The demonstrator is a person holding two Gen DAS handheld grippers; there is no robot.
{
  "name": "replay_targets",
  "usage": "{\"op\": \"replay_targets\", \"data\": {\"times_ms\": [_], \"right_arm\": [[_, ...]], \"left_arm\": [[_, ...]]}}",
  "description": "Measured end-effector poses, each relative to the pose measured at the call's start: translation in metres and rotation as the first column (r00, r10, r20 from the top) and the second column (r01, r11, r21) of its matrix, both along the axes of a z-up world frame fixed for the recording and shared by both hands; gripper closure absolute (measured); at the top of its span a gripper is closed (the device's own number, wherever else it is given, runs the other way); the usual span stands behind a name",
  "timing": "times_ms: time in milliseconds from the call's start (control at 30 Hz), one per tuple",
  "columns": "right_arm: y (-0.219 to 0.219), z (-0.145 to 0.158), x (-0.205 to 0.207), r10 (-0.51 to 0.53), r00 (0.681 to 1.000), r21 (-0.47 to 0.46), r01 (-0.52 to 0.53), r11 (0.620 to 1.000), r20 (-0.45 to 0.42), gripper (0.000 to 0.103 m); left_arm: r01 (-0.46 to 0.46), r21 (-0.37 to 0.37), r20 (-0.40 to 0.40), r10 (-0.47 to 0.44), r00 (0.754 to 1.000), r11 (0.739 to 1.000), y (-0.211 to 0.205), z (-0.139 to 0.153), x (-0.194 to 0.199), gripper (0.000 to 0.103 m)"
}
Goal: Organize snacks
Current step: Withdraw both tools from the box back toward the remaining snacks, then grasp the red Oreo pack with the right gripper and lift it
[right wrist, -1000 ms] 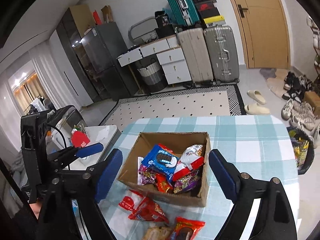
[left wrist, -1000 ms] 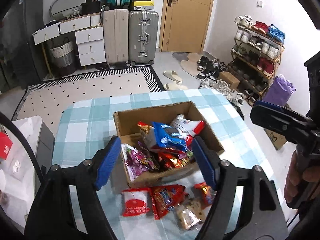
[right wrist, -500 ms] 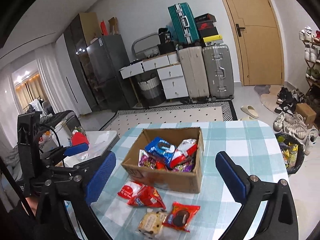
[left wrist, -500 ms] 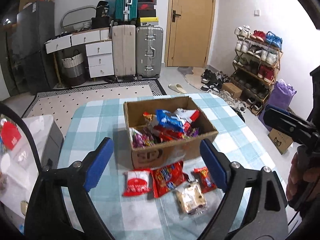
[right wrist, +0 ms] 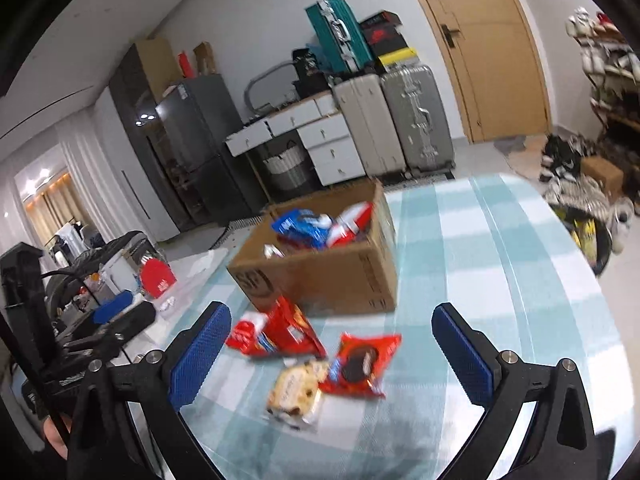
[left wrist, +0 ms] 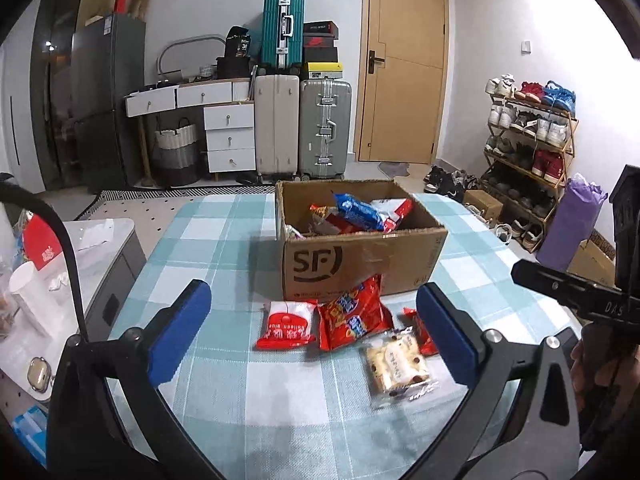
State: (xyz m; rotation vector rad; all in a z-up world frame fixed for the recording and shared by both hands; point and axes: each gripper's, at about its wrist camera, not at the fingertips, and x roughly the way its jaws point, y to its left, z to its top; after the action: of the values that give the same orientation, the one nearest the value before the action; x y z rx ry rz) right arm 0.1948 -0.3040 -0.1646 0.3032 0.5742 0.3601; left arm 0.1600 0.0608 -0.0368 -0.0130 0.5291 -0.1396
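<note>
An open cardboard box (left wrist: 360,264) (right wrist: 320,276) stands mid-table, filled with snack packets, a blue cookie pack (left wrist: 356,210) on top. On the cloth in front of it lie a red-and-white packet (left wrist: 286,324), a red bag (left wrist: 352,316) leaning on the box, a clear-wrapped biscuit pack (left wrist: 396,364) (right wrist: 294,390) and a red cookie packet (right wrist: 360,364). My left gripper (left wrist: 314,336) hovers short of these packets, its jaws opening with nothing between the pads. My right gripper (right wrist: 332,356) is open and empty above the same packets.
The table (left wrist: 224,248) has a blue-and-white checked cloth. A low side table (left wrist: 100,240) with a cup and clutter stands left. A shoe rack (left wrist: 528,140) and a purple bag (left wrist: 568,228) are at the right. Suitcases, drawers and a door line the far wall.
Both grippers have drawn back and sunk from above the box, which now shows its front side. The left jaws have spread wider. The loose packets have come fully into view.
</note>
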Motion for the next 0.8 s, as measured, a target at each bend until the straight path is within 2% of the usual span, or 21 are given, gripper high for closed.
{"op": "replay_targets", "data": {"times_ms": [167,367,433,800], "right_arm": [[-0.002,-0.024,-0.013,-0.038,0.999,0.009,0.038,0.999,-0.034,0.001],[0.005,-0.049,-0.029,-0.05,0.998,-0.021,0.049,0.999,-0.033,0.001],[0.006,-0.055,-0.029,-0.047,0.998,-0.022,0.047,0.999,-0.042,0.001],[0.016,-0.082,0.002,0.003,0.984,-0.047,-0.011,0.999,-0.176,0.001]], "left_arm": [[-0.013,-0.024,-0.014,0.012,1.0,1.0,-0.001,-0.021,-0.003,0.001],[-0.029,0.028,-0.015,0.03,0.999,0.999,-0.006,-0.046,0.001,0.0],[-0.024,0.022,-0.023,0.025,0.999,0.999,-0.006,-0.053,0.003,0.0],[-0.021,-0.002,-0.064,0.021,0.998,1.0,-0.008,-0.088,0.018,0.0]]}}
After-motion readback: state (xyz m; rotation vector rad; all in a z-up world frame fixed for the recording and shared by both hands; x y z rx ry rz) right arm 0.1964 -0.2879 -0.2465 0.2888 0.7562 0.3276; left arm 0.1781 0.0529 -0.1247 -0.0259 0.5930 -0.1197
